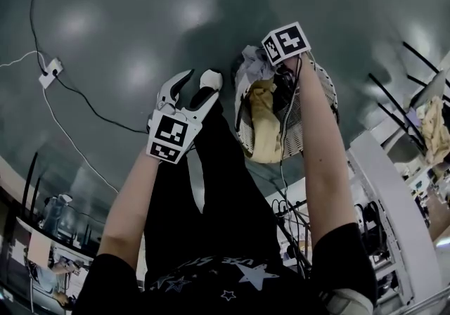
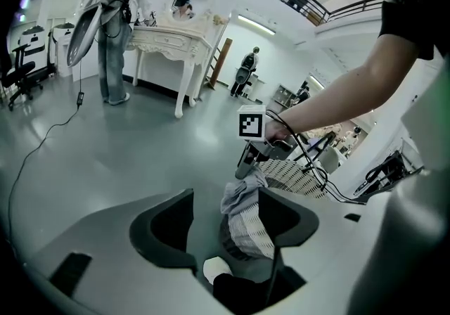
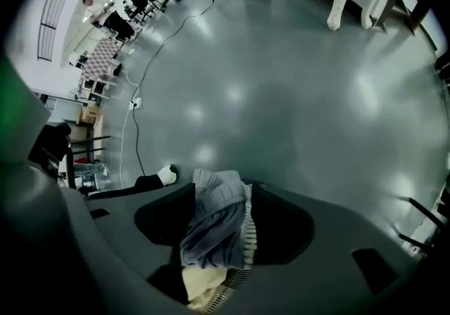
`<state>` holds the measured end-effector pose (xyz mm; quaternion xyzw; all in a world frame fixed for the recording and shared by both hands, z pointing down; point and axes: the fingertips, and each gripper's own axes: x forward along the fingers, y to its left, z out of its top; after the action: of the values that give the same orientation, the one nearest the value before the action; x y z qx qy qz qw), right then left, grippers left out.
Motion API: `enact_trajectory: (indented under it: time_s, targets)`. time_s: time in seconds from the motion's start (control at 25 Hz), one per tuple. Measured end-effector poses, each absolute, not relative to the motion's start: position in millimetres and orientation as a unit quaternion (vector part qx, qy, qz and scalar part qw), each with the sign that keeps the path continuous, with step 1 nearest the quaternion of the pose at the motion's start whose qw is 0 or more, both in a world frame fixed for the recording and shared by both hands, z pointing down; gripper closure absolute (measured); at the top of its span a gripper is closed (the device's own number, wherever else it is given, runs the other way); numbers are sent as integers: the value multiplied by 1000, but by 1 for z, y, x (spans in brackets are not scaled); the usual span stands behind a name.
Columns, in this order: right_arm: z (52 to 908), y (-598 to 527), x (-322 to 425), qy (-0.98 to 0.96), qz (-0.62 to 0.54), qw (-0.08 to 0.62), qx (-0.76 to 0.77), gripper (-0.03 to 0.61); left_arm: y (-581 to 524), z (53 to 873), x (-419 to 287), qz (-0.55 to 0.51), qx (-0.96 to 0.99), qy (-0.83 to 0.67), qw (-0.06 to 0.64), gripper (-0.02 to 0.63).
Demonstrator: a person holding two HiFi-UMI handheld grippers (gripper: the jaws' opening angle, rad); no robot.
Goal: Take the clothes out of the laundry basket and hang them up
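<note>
In the head view, the round white laundry basket (image 1: 325, 95) with holes in its side sits on the shiny grey floor (image 1: 119, 18), at about 1 o'clock from the middle of the picture. It is full of clothes. A soft grey cloth (image 1: 249, 60) lies on top, at the basket's 11 o'clock side. A yellow cloth (image 1: 264, 113) lies under it, near the middle. The right gripper (image 1: 275, 67) points down into the basket. Its two dark jaws are spread wide and the grey cloth sits between them, but they do not squeeze it. The left gripper (image 1: 199, 83) hangs over the floor just beside the basket, at its 9 o'clock. Its jaws are spread apart too and pinch nothing. A thin black cable (image 1: 88, 104) runs over the floor to a small white plug box (image 1: 50, 72) at 10 o'clock.
</note>
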<state>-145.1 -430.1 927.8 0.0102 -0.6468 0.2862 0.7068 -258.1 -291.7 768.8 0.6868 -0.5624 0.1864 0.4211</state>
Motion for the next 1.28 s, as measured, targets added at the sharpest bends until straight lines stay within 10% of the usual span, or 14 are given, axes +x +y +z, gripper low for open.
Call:
enact_trajectory:
  time_s: [0.36, 1.28]
  targets:
    - [917, -439, -149, -666, 264, 696, 50, 540, -288, 770, -259, 191, 691, -554, 424, 308]
    - [751, -429, -159, -790, 254, 526, 185, 551, -276, 700, -258, 231, 769, -473, 363, 308]
